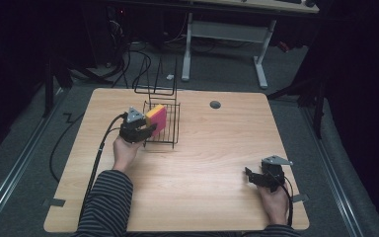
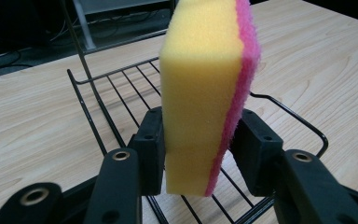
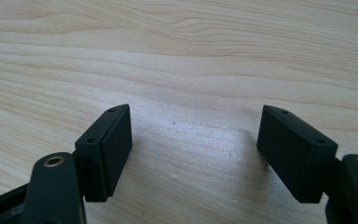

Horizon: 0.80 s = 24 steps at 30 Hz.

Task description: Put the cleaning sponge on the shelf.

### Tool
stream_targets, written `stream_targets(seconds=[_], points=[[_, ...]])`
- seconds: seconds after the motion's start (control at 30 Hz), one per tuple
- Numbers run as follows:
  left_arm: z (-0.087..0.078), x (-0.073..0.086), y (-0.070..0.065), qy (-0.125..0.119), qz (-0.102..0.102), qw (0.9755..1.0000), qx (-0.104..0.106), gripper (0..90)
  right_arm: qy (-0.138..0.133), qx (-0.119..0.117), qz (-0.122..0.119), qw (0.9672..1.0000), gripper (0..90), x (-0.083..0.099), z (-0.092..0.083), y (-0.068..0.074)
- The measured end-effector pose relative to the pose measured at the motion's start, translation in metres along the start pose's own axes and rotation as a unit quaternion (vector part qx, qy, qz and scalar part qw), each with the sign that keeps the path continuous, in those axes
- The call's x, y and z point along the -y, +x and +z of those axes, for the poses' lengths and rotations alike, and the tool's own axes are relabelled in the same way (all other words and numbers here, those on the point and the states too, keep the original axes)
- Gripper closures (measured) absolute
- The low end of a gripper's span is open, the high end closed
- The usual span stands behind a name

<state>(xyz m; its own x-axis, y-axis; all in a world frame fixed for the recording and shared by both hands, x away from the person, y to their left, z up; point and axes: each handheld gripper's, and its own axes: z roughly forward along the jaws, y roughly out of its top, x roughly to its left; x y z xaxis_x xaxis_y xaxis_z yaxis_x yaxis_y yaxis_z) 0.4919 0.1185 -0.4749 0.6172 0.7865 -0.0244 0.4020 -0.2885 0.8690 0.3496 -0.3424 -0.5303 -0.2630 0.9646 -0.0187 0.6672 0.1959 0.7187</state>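
Note:
A yellow sponge with a pink scouring side (image 2: 200, 93) stands upright on edge over a black wire rack (image 2: 98, 93). My left gripper (image 2: 198, 149) is shut on the sponge's lower part, one pad against the yellow face and the other against the pink face. From above, the sponge (image 1: 156, 118) sits at the left side of the rack (image 1: 170, 133), with the left gripper (image 1: 150, 129) reaching in from the left. At the table's near right, my right gripper (image 1: 249, 175) points left. Its jaws stand open over bare wood (image 3: 196, 144) with nothing between them.
The wooden table (image 1: 202, 163) has a round grey grommet (image 1: 215, 104) near its far edge. The rack's tall wire back (image 1: 158, 79) rises at the far side. Beyond the table stand a white desk frame (image 1: 261, 64) and floor cables (image 1: 138, 64).

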Motion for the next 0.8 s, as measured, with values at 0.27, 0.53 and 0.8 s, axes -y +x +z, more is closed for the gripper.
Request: stream_targets(seconds=[0.27,0.53,0.8], points=[[0.0,0.0,0.002,0.008,-0.015,0.9998,0.004,50.6,0.0,-0.001,0.0,1.0,26.7,0.0,0.0,0.0],[-0.008,-0.002,0.001,0.02,-0.035,0.9991,0.013,29.3,0.0,-0.001,0.001,1.0,26.7,0.0,0.0,0.0],[-0.021,0.004,0.003,0.02,-0.047,0.9987,0.005,23.6,0.001,-0.001,0.005,1.0,26.6,0.0,0.0,0.001]])
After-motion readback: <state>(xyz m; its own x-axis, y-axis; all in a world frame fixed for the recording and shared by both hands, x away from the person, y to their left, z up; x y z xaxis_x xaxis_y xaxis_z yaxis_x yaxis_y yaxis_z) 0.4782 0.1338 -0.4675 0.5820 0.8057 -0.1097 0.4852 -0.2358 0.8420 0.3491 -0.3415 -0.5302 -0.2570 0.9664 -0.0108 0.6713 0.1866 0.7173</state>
